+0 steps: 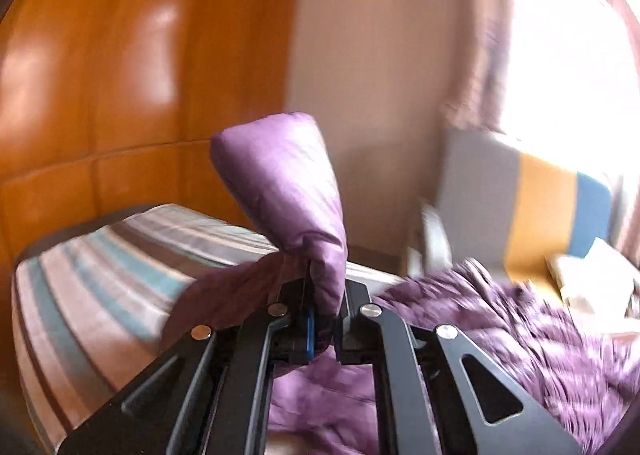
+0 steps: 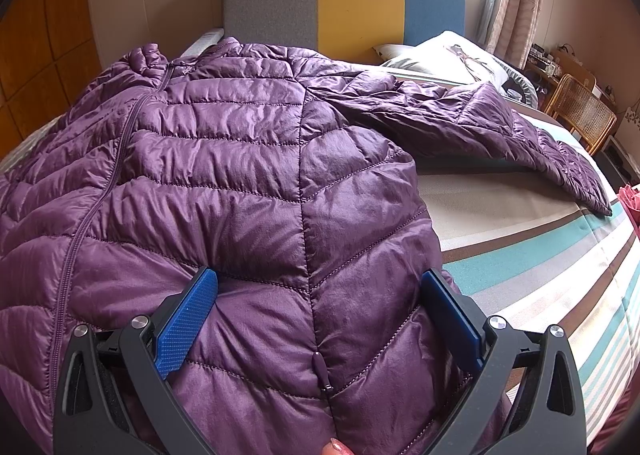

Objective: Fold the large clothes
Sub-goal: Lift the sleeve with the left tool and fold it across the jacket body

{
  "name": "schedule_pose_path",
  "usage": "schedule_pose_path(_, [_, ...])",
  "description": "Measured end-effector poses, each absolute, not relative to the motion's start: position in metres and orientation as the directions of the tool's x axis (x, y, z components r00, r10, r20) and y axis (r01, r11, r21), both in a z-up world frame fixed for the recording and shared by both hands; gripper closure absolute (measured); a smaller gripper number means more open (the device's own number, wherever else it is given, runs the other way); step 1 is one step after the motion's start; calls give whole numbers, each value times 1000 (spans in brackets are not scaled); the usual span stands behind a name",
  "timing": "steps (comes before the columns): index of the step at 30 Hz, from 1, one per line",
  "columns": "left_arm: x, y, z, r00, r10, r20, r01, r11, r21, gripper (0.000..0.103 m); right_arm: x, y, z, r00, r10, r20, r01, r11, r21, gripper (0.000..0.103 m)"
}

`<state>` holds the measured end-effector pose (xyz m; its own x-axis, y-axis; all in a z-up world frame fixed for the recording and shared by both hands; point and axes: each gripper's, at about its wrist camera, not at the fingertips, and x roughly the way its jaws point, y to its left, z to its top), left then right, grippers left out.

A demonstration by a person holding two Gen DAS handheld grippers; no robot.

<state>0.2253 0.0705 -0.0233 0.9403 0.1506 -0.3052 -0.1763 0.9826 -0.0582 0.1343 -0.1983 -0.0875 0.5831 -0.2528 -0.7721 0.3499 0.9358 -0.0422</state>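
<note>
A purple quilted down jacket (image 2: 240,159) lies front up on the striped bed cover (image 2: 540,255), with its zip (image 2: 100,195) closed. One sleeve (image 2: 500,127) is spread out to the right. My right gripper (image 2: 319,277) stands open over the jacket's lower right side, its blue pads (image 2: 188,319) resting on the fabric on either side of a pocket zip. In the left wrist view my left gripper (image 1: 324,295) is shut on a puffy purple end of the jacket (image 1: 280,183), held up above the bed. The rest of the jacket (image 1: 500,335) is blurred below it.
A grey, yellow and blue headboard (image 2: 340,3) and a pillow (image 2: 448,55) are at the far end of the bed. A rattan chair (image 2: 580,115) stands at the right and a wooden wardrobe (image 1: 120,75) at the left. A person's fingertip (image 2: 336,447) shows at the bottom edge.
</note>
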Motion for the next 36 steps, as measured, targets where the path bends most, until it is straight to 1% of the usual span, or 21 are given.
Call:
schedule_pose_path(4, [233,13,-40,935,92,-343,-67,994,83,98,134,-198,-87,583,-253,-772,350,936,-43,3])
schedule_pose_path(9, [237,-44,-50,916,-10,-401,76,986,149,98,134,-199,-87,583,-251,-773,350,936,-40,3])
schedule_pose_path(11, [234,-68,-52,903,-44,-427,127,977,170,98,134,-199,-87,583,-250,-773,350,936,-38,3])
schedule_pose_path(16, [233,-98,-63,858,-132,-495,246,954,171,98,134,-199,-87,583,-249,-773,350,936,-37,3])
schedule_pose_path(21, [238,-130,-76,804,-169,-570,341,917,209,98,135,-200,-88,583,-244,-775,352,936,-30,3])
schedule_pose_path(26, [231,-150,-83,755,-242,-609,457,861,224,97,135,-200,-88,583,-244,-775,352,936,-30,3])
schedule_pose_path(27, [231,-153,-86,727,-270,-631,493,846,205,94,135,-200,-88,583,-244,-775,352,936,-30,3])
schedule_pose_path(28, [231,-153,-87,704,-284,-651,514,836,190,89,135,-200,-88,583,-244,-775,352,936,-30,3])
schedule_pose_path(29, [231,-156,-92,664,-296,-686,545,820,174,81,136,-200,-88,583,-244,-775,352,936,-30,3])
schedule_pose_path(30, [231,-159,-95,643,-305,-703,566,808,167,73,135,-200,-88,583,-244,-775,352,936,-30,3])
schedule_pose_path(31, [230,-161,-95,645,-309,-699,571,803,172,63,135,-200,-88,583,-243,-775,352,936,-29,3])
schedule_pose_path(32, [227,-162,-93,656,-308,-689,567,804,180,48,135,-200,-88,583,-241,-776,352,936,-26,3])
schedule_pose_path(34, [221,-159,-85,681,-322,-658,558,810,180,32,136,-201,-88,583,-238,-777,351,936,-23,3])
schedule_pose_path(35, [214,-152,-77,691,-346,-635,555,816,159,27,136,-201,-88,583,-236,-777,351,936,-21,3])
schedule_pose_path(36, [210,-146,-72,692,-360,-625,553,822,138,25,136,-201,-88,584,-236,-777,351,936,-20,3])
